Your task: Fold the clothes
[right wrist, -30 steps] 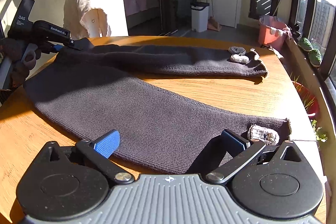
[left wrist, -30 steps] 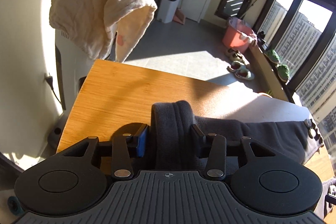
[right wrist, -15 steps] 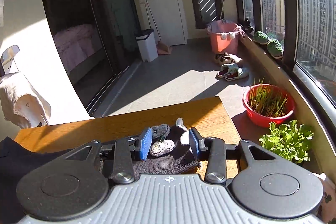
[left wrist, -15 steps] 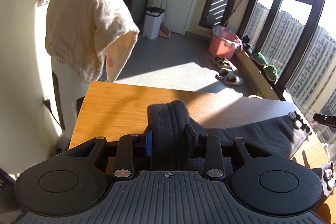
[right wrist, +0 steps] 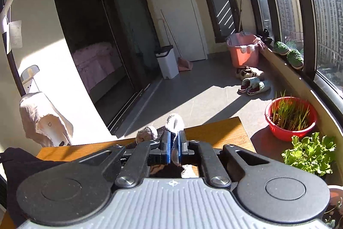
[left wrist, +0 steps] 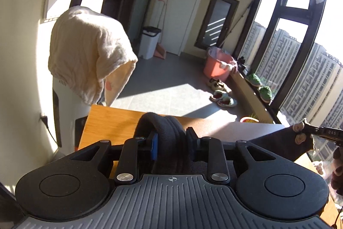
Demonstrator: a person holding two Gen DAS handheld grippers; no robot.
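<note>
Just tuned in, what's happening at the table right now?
A person is folding dark knit trousers over a wooden table, with a handheld claw in each hand. The left claw is shut on the thick bunched waistband end. The right claw is shut on a leg cuff with its pale fuzzy trim. In the left wrist view the cloth runs stretched between the two grips, lifted off the table at the cuff end. The fold is not yet laid down.

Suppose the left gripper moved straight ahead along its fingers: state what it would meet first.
Beyond the dark knit garment the left gripper clamps, probably bare wooden table, then open floor. The cream cloth hangs off to the left; depth is uncertain.
</note>
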